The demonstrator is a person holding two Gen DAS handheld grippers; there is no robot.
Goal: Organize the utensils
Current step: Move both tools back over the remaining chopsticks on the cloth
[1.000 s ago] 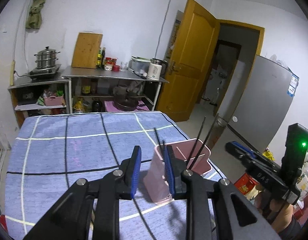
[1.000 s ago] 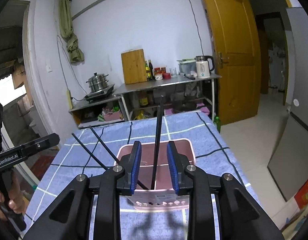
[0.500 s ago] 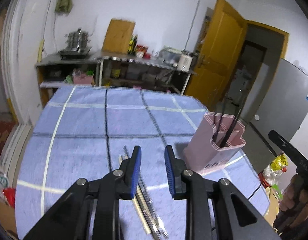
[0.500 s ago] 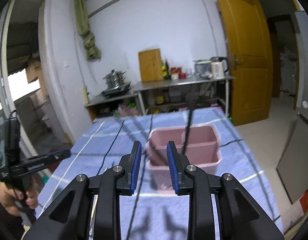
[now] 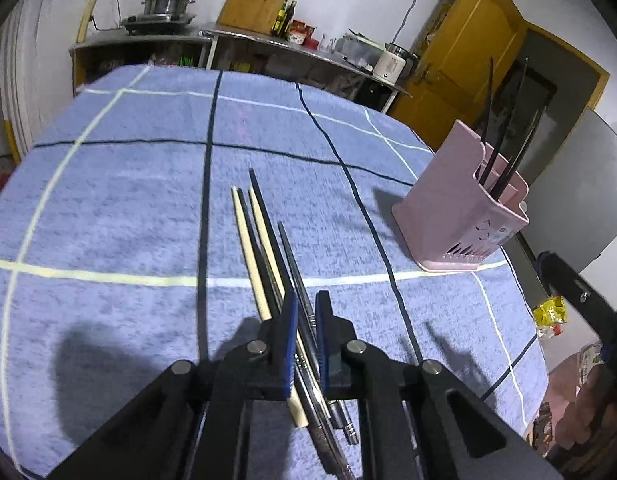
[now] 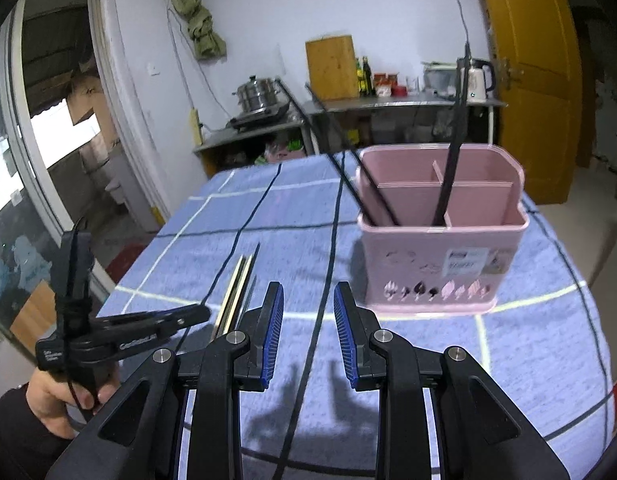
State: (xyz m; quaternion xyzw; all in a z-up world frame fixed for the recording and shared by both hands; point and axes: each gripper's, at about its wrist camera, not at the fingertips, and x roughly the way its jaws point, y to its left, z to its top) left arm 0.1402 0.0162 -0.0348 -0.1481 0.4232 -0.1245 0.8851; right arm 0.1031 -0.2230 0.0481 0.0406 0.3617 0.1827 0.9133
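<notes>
Partly done: three long black sticks already upright in pink plastic slotted utensil caddy (image 6: 440, 240) on blue checked tablecloth (image 5: 108, 208). Still flat on cloth: bundle of pale, dark & metal chopsticks (image 5: 264, 256). Left gripper (image 5: 306, 320) jaws just closed, pinching a metal chopstick from bundle. Right gripper (image 6: 308, 320) spread, holding nothing.
</notes>
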